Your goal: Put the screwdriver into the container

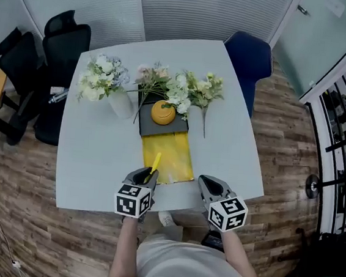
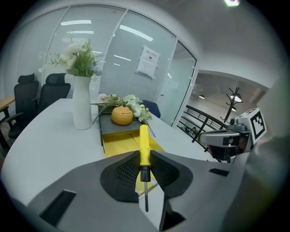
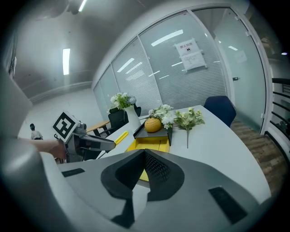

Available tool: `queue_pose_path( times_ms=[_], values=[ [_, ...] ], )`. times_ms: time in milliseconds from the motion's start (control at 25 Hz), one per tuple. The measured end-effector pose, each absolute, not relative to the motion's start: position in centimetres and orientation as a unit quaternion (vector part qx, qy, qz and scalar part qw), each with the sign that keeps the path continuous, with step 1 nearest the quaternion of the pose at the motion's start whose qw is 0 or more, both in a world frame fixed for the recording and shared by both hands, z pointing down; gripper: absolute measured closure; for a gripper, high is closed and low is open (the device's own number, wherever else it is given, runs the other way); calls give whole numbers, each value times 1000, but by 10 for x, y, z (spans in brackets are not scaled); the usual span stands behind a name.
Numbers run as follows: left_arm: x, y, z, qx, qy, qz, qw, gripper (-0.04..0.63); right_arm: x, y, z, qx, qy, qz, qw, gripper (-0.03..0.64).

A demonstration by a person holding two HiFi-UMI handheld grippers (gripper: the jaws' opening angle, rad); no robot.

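Left gripper (image 2: 144,159) clamps the yellow-handled screwdriver (image 2: 144,144) just short of the shallow yellow open container (image 2: 117,144), seemingly mid-carry, needing forward reach and release; right gripper (image 3: 144,154) sits closed, empty.

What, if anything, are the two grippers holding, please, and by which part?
The left gripper clamps the yellow-handled screwdriver where handle meets shaft; the right gripper is empty.

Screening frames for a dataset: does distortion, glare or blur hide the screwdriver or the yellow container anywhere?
Head view: evenly lit, edges bowed, screwdriver and yellow container small but sharp. Left gripper view: heavy fisheye, dark corners, screwdriver crisp in the left gripper. Right gripper view: same fisheye, bright streaks on the glass wall, neither item hidden.
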State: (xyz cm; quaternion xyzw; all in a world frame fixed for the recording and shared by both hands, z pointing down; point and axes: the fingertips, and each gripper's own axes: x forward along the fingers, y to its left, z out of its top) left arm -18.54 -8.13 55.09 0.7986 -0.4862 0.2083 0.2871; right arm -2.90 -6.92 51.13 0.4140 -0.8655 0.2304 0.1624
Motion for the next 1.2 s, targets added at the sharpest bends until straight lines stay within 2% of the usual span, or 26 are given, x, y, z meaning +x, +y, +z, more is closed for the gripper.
queue_pose_path(
  times_ms=[320, 720, 1200],
  values=[
    [-196, -113, 570, 808, -459, 223, 294, 523, -46, -91, 528, 431, -852, 244, 167, 601],
    [-180, -129, 581, 814, -435, 235, 306, 523, -30, -102, 531, 453, -838, 257, 163, 601],
    [-165, -149, 601, 793, -446, 260, 323, 523, -28, -139, 545, 415, -852, 269, 171, 601]
  ],
)
